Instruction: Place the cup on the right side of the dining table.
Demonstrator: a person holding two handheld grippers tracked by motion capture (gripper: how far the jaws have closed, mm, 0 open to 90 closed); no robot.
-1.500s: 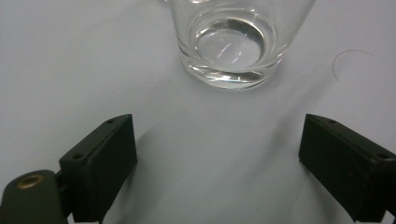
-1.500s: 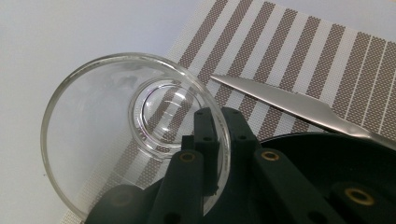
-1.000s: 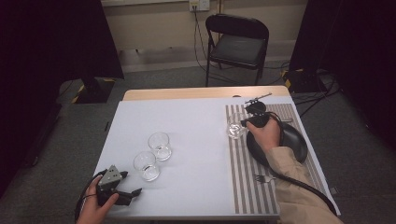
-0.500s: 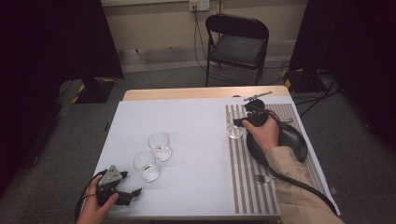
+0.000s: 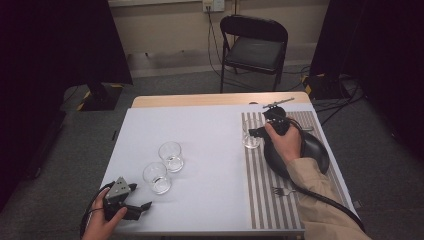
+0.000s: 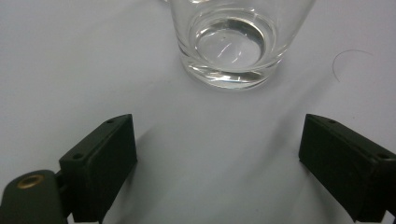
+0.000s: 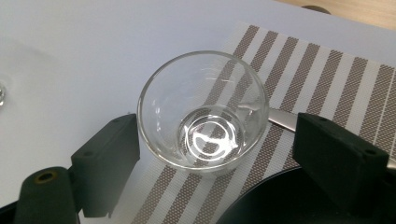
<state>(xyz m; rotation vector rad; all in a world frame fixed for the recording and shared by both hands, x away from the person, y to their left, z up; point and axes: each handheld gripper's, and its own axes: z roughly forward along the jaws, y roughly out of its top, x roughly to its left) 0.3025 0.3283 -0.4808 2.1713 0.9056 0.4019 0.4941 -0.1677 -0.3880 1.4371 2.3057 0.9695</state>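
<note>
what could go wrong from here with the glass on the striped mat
The right hand-held gripper has just been opening, and the glass stands between its jaws; the left pad looks very close to it, so pulling away sideways might tip it. The glass sits at the striped mat edge, beside the black plate, so a nudge could knock it against that rim.

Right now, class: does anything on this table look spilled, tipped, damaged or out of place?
Nothing stands out. The glass on the striped placemat stands upright and empty between the open right gripper, whose jaws have just opened. The two other glasses are upright too.
</note>
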